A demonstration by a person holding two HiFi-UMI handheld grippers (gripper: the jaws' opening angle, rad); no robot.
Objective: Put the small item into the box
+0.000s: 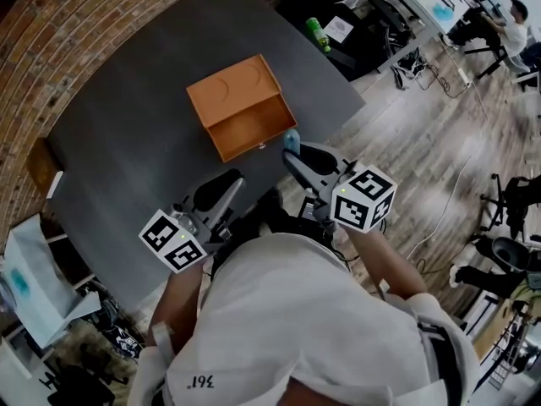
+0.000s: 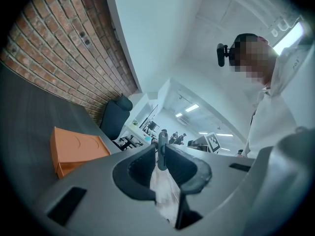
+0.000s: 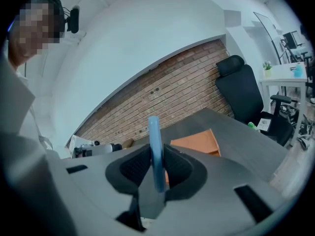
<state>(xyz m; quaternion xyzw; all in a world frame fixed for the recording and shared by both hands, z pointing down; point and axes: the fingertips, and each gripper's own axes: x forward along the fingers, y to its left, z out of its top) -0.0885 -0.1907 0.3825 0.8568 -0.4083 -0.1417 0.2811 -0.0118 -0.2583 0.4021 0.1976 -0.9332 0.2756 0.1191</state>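
Left tongs [image 2: 161, 150] clenched shut, orange box [image 1: 241, 108] open on grey counter [image 1: 127, 134], hollow visible in head view only, thin pale-blue item [image 3: 154, 132] edge-on, grasped by right tongs [image 3: 156, 155], just beside box's near corner.

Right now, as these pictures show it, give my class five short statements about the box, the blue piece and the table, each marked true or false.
1. The orange box sits on the dark table. True.
2. The box is shut. False: it is open, with its hollow facing up.
3. The right gripper holds a blue piece between its jaws. True.
4. The blue piece lies inside the box. False: it is in the right gripper, outside the box.
5. The wall beside the table is brick. True.
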